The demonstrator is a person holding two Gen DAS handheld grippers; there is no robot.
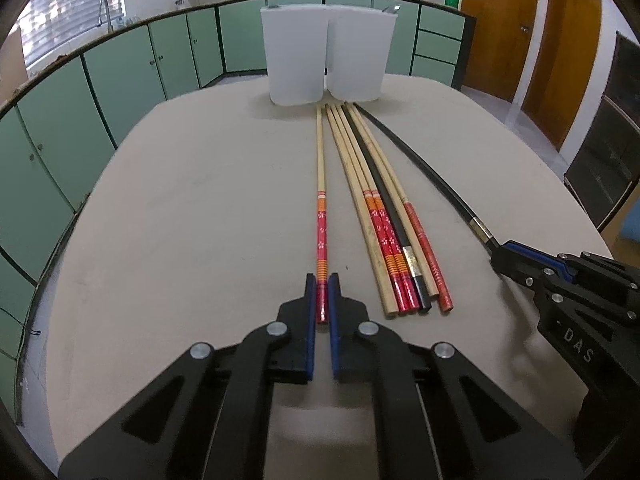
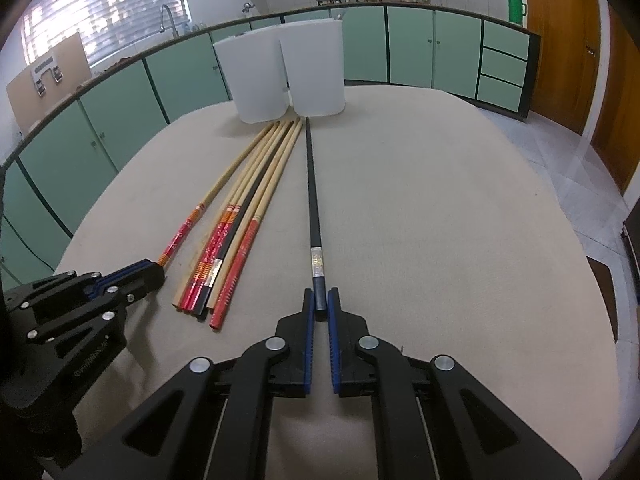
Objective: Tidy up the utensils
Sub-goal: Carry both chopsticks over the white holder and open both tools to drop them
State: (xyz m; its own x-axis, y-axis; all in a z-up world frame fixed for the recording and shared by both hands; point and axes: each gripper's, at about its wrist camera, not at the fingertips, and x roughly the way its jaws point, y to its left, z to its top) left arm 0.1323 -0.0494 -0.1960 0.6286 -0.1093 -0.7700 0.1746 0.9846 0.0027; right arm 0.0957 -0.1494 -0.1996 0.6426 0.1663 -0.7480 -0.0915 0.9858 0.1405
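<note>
**A:** What is each gripper doing, and why there?

**B:** The left gripper [image 1: 322, 292] has its blue-padded fingers closed around the thick end of a pale wooden chopstick with a red-and-orange patterned end [image 1: 321, 216]. The right gripper [image 2: 321, 304] is clenched likewise on the butt of a slim black chopstick [image 2: 313, 200] with a silvery band. Both sticks lie flat on the table [image 1: 180, 220], apart from the bundle [image 1: 384, 220] between them, probably singled out for sorting by kind.

**A:** And the rest?

**B:** The bundle holds several wooden sticks, red-patterned or plain, plus one more black stick. All point their narrow tips at two tall, smooth white containers [image 1: 324, 56] standing side by side at the table's far edge. The tabletop is matte beige.

**A:** How will they handle?

**B:** Long, thin and rigid, so I judge they may pivot in an end grip.
</note>
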